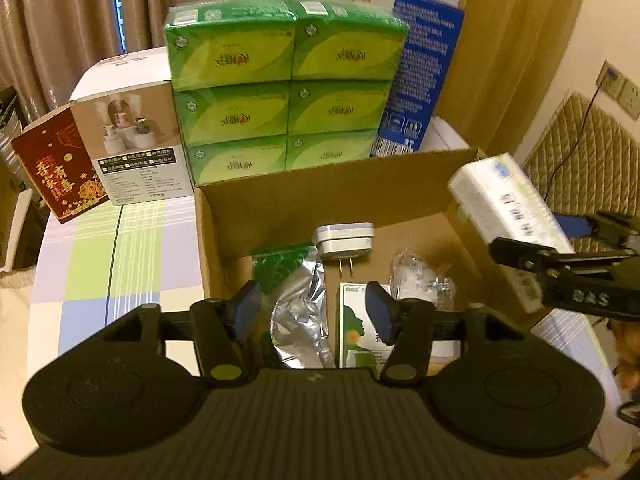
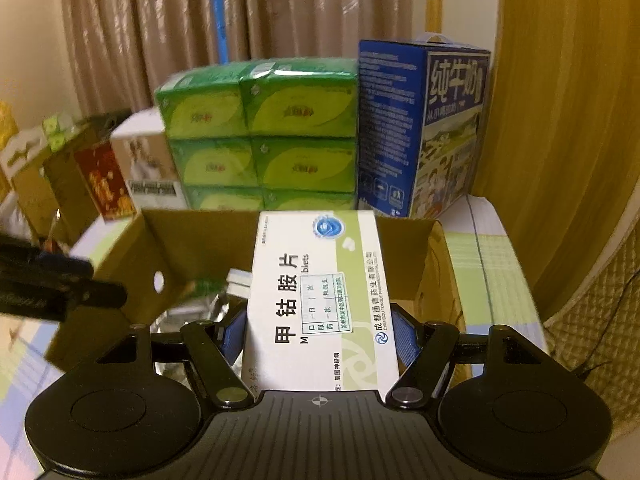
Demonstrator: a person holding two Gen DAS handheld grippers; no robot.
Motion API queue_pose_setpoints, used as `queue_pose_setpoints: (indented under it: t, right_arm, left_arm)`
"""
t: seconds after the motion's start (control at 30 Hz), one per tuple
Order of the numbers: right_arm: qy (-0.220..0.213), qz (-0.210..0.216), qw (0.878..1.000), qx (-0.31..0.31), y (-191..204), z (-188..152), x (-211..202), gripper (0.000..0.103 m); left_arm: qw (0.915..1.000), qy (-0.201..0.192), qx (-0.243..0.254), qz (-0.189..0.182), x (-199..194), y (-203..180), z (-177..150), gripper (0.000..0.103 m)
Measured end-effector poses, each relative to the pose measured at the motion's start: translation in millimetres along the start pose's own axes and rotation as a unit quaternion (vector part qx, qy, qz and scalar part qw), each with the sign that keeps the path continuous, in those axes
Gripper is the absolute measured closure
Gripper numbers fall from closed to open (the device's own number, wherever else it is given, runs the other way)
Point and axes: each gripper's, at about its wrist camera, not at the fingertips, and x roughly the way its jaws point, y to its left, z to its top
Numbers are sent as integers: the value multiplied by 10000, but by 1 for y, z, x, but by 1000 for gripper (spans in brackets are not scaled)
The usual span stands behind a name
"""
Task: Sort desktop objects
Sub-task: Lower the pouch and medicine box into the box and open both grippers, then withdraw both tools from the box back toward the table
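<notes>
**Medicine box held over the carton**

While the left tongs (image 1: 312, 312) hang spread and empty low in the frame above the cardboard carton (image 1: 280, 196), the right tongs (image 2: 318, 334) are clenched on a white-and-green medicine box (image 2: 320, 292), held at centre frame over the carton's open top. Inside the carton lie a white plug adapter (image 1: 344, 242), a silver foil pouch (image 1: 300, 316) and a green-faced packet (image 1: 356, 336). Green tissue packs (image 1: 284, 92) stack behind on the bench (image 1: 120, 264).
</notes>
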Motion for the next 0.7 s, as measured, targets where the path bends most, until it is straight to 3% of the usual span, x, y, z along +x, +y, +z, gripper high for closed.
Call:
queue_pose_setpoints:
  t: [0.17,0.57,0.7]
  right_arm:
    - [-69,59,9996,279,-9,2,-5,24]
    - [-309,10,9989,355,-16,-24,-78,8]
    - [-283,42,9990,352,-10,-46,-107,5]
  left_arm:
    - [9998,-200,-22,-16,-19,0,-10,25]
    - [9983,-523,-268,-35,-81,-8,-64,1]
    - [9978,-518,-412,-36,-102,-19,-88,1]
